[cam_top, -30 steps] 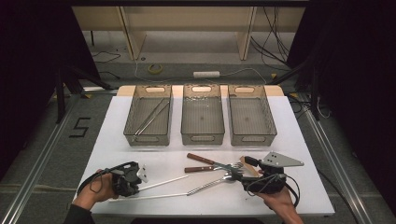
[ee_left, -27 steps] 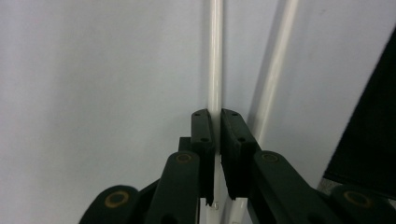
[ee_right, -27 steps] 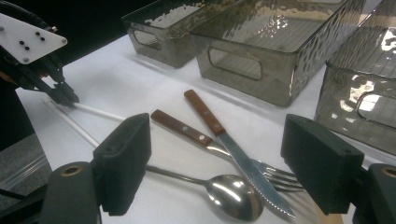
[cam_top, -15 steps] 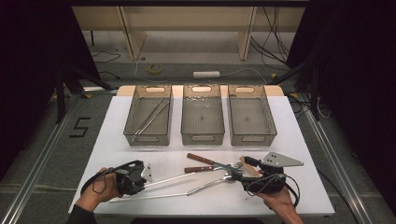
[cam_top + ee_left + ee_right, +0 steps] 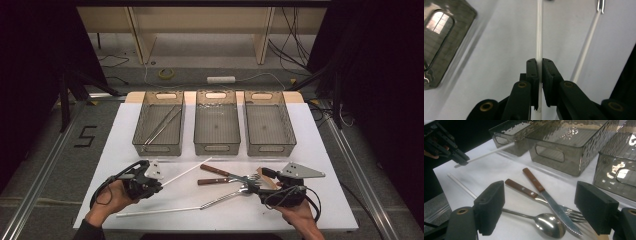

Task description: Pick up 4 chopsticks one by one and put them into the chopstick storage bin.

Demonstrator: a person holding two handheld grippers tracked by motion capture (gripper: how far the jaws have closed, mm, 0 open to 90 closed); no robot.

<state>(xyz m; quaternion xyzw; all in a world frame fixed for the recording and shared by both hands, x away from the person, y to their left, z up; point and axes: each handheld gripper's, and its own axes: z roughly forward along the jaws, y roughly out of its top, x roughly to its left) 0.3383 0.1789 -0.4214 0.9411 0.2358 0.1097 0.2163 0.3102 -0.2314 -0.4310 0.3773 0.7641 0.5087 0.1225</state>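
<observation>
Left claw [image 5: 159, 181] clamped tight on a white chopstick [image 5: 185, 172], near the bench's front-left corner; chopstick lifted off the bench [image 5: 125, 130], slanting away toward the left bin [image 5: 159, 148]. Seen along the left claw [image 5: 538, 72], pinched between both pads, running straight ahead. Second white chopstick [image 5: 160, 210] flat along the front edge, just beside. Right claw [image 5: 259, 183] near the front-right corner, jaws spread wide, gripping nothing. Between the right claw's [image 5: 546, 220] pads: wood-handled knife [image 5: 544, 192], wood-handled fork [image 5: 524, 190] and spoon [image 5: 544, 221], all flat on the bench. Three bins across the far half; left bin holding thin metal pieces.
</observation>
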